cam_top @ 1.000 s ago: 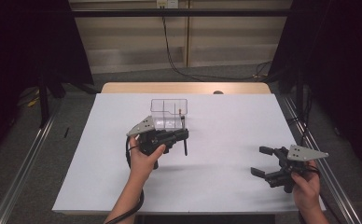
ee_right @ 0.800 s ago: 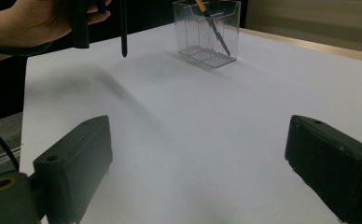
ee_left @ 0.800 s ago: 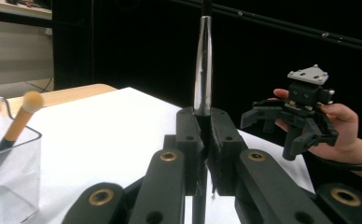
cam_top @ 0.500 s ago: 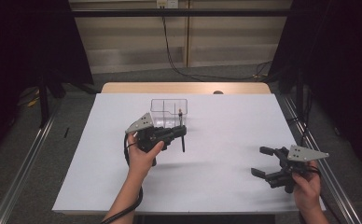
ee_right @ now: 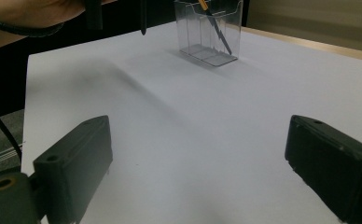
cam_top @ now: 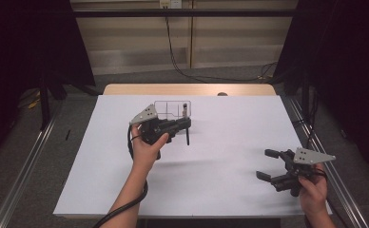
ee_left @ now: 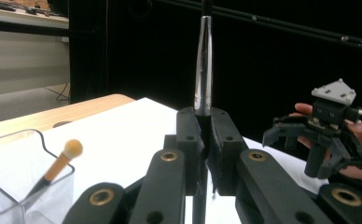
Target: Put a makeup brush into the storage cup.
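My left gripper (cam_top: pixel 186 124) is shut on a thin black brush (cam_top: pixel 188 136) that hangs upright just above the white table cover (cam_top: pixel 235 128). In the left gripper view the jaws (ee_left: pixel 202 128) pinch the brush below its silver ferrule (ee_left: pixel 203 70). Just behind it stands a clear plastic holder (cam_top: pixel 172 108) with another brush (ee_left: pixel 60 163), orange-tipped, leaning inside. My right gripper (cam_top: pixel 264 164) rests open near the front right of the table, nothing between its fingers (ee_right: pixel 76 158). Its view shows the holder (ee_right: pixel 212 35) far ahead and the hanging handle (ee_right: pixel 142 18).
The white cover ends at a wooden table edge (cam_top: pixel 187 89) at the back. Dark curtains stand at both sides, and metal rails (cam_top: pixel 21 171) run along the floor. In the left gripper view the right gripper (ee_left: pixel 326 133) shows in a hand.
My left gripper has risen and moved away from me toward the clear holder, carrying the brush. The right gripper has stayed where it was.
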Demonstrator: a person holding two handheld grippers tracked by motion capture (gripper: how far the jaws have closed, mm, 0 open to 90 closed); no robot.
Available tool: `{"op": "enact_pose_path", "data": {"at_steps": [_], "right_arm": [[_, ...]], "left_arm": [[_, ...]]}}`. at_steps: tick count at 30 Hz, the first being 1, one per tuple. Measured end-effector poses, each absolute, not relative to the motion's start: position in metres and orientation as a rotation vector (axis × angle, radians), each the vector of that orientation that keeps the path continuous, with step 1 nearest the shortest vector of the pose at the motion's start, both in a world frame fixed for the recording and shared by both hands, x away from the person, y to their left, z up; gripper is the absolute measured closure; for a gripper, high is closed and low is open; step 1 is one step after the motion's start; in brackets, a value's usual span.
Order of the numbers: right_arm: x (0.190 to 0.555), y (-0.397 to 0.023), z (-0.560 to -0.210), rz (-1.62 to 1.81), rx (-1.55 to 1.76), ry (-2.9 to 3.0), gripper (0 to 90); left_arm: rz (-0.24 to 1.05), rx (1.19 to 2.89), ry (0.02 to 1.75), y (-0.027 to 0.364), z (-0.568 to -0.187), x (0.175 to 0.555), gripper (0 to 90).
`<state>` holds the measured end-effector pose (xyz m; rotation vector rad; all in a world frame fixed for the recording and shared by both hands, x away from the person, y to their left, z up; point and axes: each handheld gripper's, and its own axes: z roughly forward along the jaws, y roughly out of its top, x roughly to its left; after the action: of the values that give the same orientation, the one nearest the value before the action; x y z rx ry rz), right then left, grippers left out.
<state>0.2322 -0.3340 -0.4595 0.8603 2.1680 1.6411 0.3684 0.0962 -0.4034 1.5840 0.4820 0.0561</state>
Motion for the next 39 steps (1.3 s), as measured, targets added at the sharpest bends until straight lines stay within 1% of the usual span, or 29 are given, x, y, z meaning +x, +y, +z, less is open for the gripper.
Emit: {"op": "enact_pose_path", "data": {"at_steps": [17,39], "right_arm": [[0.232,-0.331,-0.459,1.630,0.851,2.182,7.2],[0.232,-0.332,-0.459,1.627,0.845,2.184,7.2]], "left_arm": [[0.094,1.582,0.500,0.092,-0.384,0.389,84.0],[0.126,1.591,0.515,0.086,-0.371,0.409,84.0]]}}
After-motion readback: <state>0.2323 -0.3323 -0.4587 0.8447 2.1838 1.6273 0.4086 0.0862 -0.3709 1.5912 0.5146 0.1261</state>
